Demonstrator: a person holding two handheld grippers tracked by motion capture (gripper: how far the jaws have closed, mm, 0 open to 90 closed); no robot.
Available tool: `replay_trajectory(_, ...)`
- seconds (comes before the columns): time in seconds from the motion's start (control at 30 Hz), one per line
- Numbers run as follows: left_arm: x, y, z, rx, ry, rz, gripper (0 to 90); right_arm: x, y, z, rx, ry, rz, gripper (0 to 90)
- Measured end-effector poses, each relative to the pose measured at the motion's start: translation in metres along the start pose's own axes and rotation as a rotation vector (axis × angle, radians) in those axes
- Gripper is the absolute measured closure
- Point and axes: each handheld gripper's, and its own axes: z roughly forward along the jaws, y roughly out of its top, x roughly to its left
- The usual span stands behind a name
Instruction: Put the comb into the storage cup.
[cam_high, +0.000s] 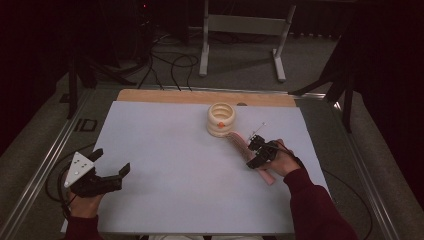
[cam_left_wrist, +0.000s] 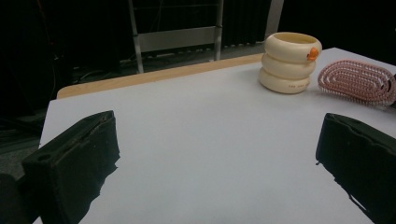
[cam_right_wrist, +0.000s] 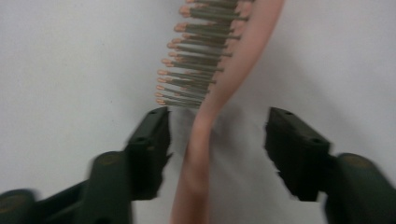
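A pink hairbrush (cam_high: 239, 141) lies on the white table sheet (cam_high: 175, 150), bristle head toward a cream ringed holder (cam_high: 220, 119) with an orange spot. My right gripper (cam_high: 253, 153) hovers over the brush's neck. In the right gripper view the right gripper (cam_right_wrist: 218, 122) is open, and the pink handle (cam_right_wrist: 198, 144) runs between the jaws without touching either. My left gripper (cam_high: 111, 161) rests open at the near left, nothing between its jaws. The left gripper view looks between that gripper's spread jaws (cam_left_wrist: 217, 144) at the holder (cam_left_wrist: 289, 63) and the brush head (cam_left_wrist: 357, 81) far off.
A bare wooden strip (cam_high: 200, 96) edges the sheet at the back. Metal rails (cam_high: 45, 165) flank the table on both sides. Beyond it stand a white frame (cam_high: 242, 30) and cables on the floor (cam_high: 170, 65). Open sheet lies between the two grippers.
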Motion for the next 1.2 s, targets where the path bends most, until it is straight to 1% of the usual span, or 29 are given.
replay_trajectory(0.03, 0.0, 0.0, 0.0, 0.0, 0.0, 0.001, 0.0, 0.0, 0.0, 0.002, 0.007, 0.008, 0.003, 51.0)
replay_trajectory(0.17, 0.0, 0.0, 0.0, 0.001, 0.0, 0.001, 0.0, 0.0, 0.002, 0.006, 0.028, 0.024, -0.007, 59.1)
replay_trajectory(0.23, 0.0, 0.0, 0.0, 0.001, -0.001, 0.001, 0.0, 0.001, 0.003, 0.007, 0.031, 0.035, 0.006, 63.3)
replay_trajectory(0.3, 0.0, 0.0, 0.0, 0.0, 0.0, 0.0, 0.0, 0.0, 0.003, 0.007, 0.034, 0.035, -0.001, 65.2)
replay_trajectory(0.33, 0.0, 0.0, 0.0, -0.001, 0.0, 0.0, 0.0, 0.0, 0.004, 0.007, 0.033, 0.036, 0.005, 66.1)
replay_trajectory(0.37, 0.0, 0.0, 0.0, 0.0, -0.001, 0.0, 0.0, -0.001, 0.004, 0.007, 0.036, 0.036, -0.003, 67.9)
replay_trajectory(0.4, 0.0, 0.0, 0.0, 0.001, -0.001, 0.002, 0.0, 0.0, 0.004, 0.007, 0.035, 0.039, 0.002, 69.5)
replay_trajectory(0.47, 0.0, 0.0, 0.0, 0.002, -0.001, 0.001, 0.0, 0.001, 0.005, 0.008, 0.036, 0.037, -0.009, 72.5)
replay_trajectory(0.53, 0.0, 0.0, 0.001, 0.002, -0.001, 0.002, 0.0, 0.003, 0.006, 0.007, 0.044, 0.031, 0.003, 74.6)
replay_trajectory(0.57, 0.0, 0.0, 0.0, 0.002, -0.001, 0.002, 0.0, 0.002, 0.007, 0.007, 0.051, 0.027, -0.001, 75.9)
replay_trajectory(0.63, 0.0, 0.0, 0.0, 0.001, 0.0, 0.001, 0.0, 0.002, 0.007, 0.007, 0.057, 0.016, 0.007, 79.2)
replay_trajectory(0.67, 0.0, 0.0, 0.0, 0.002, 0.001, 0.0, 0.0, 0.002, 0.007, 0.007, 0.056, 0.013, 0.003, 79.3)
replay_trajectory(0.73, 0.0, 0.0, 0.0, 0.002, 0.0, -0.001, 0.0, 0.001, 0.006, 0.006, 0.052, 0.014, 0.0, 79.5)
replay_trajectory(0.83, 0.0, 0.0, 0.0, 0.003, 0.0, -0.002, 0.0, 0.002, 0.004, 0.006, 0.031, 0.024, 0.016, 79.8)
replay_trajectory(0.9, 0.0, -0.001, 0.001, 0.004, 0.001, -0.001, 0.0, 0.001, 0.003, 0.005, 0.024, 0.022, 0.01, 79.8)
replay_trajectory(0.97, 0.0, -0.001, 0.001, 0.006, 0.001, -0.001, 0.0, 0.0, 0.0, 0.002, -0.007, 0.021, 0.026, 79.9)
replay_trajectory(1.2, 0.0, -0.001, 0.002, 0.01, 0.001, 0.001, 0.0, 0.0, -0.007, -0.004, -0.063, 0.04, 0.044, 80.0)
